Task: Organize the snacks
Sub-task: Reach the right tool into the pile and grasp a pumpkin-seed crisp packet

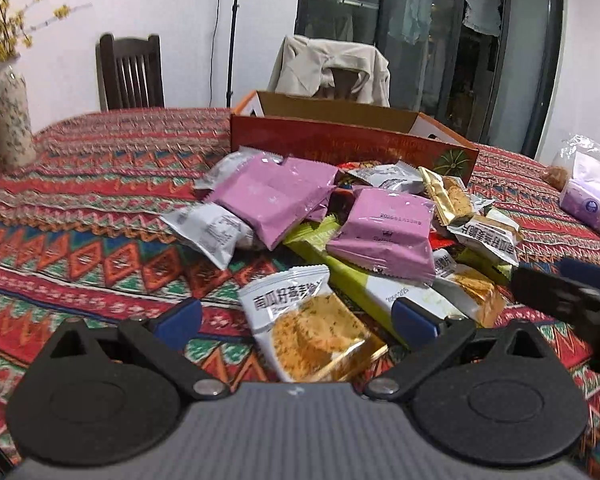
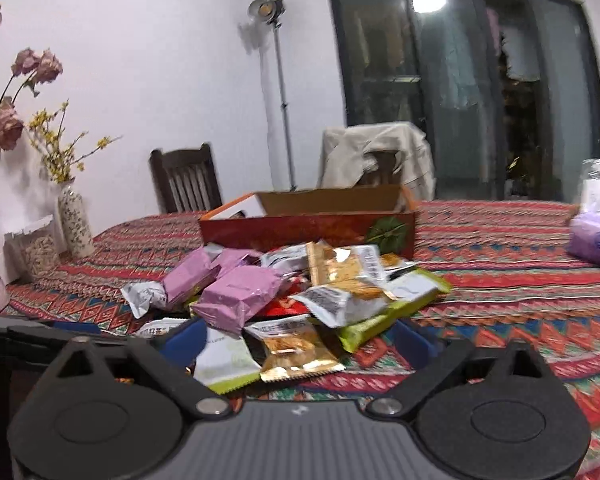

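Note:
A heap of snack packets lies on the patterned tablecloth (image 1: 80, 248) in front of an open red cardboard box (image 1: 340, 144), which also shows in the right wrist view (image 2: 300, 228). The heap has purple packets (image 1: 272, 196) (image 2: 236, 300), white-and-gold cracker packets (image 1: 312, 332) (image 2: 296, 348), green bars (image 1: 352, 280) (image 2: 384, 320) and grey packets (image 1: 208, 232). My left gripper (image 1: 296, 320) is open, its blue fingertips either side of a white-and-gold packet. My right gripper (image 2: 296, 340) is open at the heap's near edge, around a small gold packet. The right gripper shows at the left view's right edge (image 1: 572, 300).
A vase of yellow flowers (image 1: 12, 120) and a jar (image 2: 40, 252) stand at the table's left. A purple tissue pack (image 2: 596, 240) in clear plastic lies at the right. Two chairs (image 1: 132, 72), one draped with a beige jacket (image 1: 332, 68), stand behind the table.

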Demonstrator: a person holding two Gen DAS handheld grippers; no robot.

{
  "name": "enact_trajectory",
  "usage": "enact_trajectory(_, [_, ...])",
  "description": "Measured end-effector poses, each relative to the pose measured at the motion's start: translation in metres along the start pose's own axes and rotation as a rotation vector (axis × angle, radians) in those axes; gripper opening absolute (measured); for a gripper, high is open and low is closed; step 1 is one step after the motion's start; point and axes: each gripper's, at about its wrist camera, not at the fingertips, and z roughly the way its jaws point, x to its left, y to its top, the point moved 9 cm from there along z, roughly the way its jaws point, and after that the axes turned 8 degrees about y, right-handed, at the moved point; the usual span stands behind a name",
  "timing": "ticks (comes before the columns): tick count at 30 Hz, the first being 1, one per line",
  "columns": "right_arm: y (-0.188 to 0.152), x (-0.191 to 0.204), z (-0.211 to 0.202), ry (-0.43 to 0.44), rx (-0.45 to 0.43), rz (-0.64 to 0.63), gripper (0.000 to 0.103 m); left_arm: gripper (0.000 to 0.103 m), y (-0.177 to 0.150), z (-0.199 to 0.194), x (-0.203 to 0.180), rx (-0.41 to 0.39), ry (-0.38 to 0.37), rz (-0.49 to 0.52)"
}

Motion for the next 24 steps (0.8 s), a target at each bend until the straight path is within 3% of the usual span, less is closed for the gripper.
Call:
enact_trajectory(3, [-0.001, -0.003, 0.032, 0.057, 0.071, 0.023, 0.062, 0.094, 0.002, 0.010, -0.003, 0.018, -0.025, -0.024])
enact_trajectory(7, [-0.005, -0.006, 0.065, 0.040, 0.161, -0.025, 0.061, 0.076, 0.005, 0.012, -0.002, 0.003, -0.057, -0.035])
enact_trajectory(9, [-0.008, -0.008, 0.075, 0.027, 0.195, -0.056, 0.062, 0.061, 0.003, 0.011, -0.001, 0.008, -0.037, -0.010])
enact_trajectory(13, [-0.010, -0.013, 0.082, 0.032, 0.222, -0.059, 0.060, 0.063, -0.004, 0.002, 0.004, 0.010, -0.049, 0.029])
enact_trajectory(15, [-0.013, -0.014, 0.083, 0.032, 0.234, -0.080, 0.059, 0.079, -0.007, -0.003, 0.004, 0.003, -0.036, 0.068])
enact_trajectory(16, [-0.014, -0.015, 0.080, 0.035, 0.237, -0.074, 0.059, 0.080, -0.008, -0.005, 0.003, -0.005, -0.030, 0.086])
enact_trajectory(22, [-0.027, -0.022, 0.056, 0.027, 0.259, -0.067, 0.057, 0.078, -0.017, -0.011, -0.003, 0.007, -0.021, 0.119])
enact_trajectory(24, [-0.035, -0.023, 0.045, 0.026, 0.267, -0.077, 0.056, 0.069, -0.019, -0.010, -0.003, 0.029, -0.028, 0.096])
